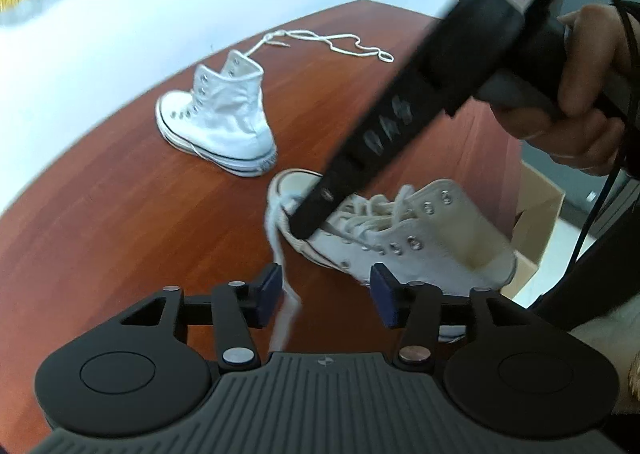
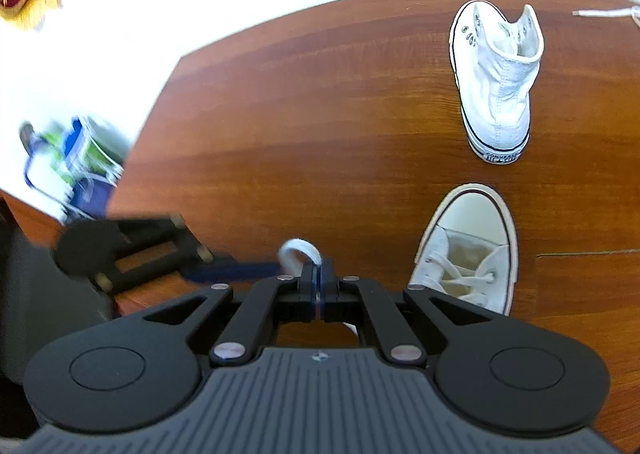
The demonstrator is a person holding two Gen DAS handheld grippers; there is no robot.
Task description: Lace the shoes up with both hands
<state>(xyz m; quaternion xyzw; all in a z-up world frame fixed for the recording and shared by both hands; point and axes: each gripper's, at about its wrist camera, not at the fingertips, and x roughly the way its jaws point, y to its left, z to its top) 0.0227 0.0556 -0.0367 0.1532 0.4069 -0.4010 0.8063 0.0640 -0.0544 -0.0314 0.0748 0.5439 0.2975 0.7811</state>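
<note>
Currently our left gripper (image 1: 326,296) stands wide open, the white lace (image 1: 280,254) hanging loose between its blue pads (image 1: 267,290), touching neither that we can tell. Our right gripper (image 2: 319,270) is clamped on a loop of that lace (image 2: 300,250), beside the toe of the cream high-top sneaker (image 2: 472,250) on the wooden table (image 2: 320,114). A second white high-top (image 2: 498,82) stands upright further back, unlaced, with its loose shoelace (image 1: 340,42) behind it.
</note>
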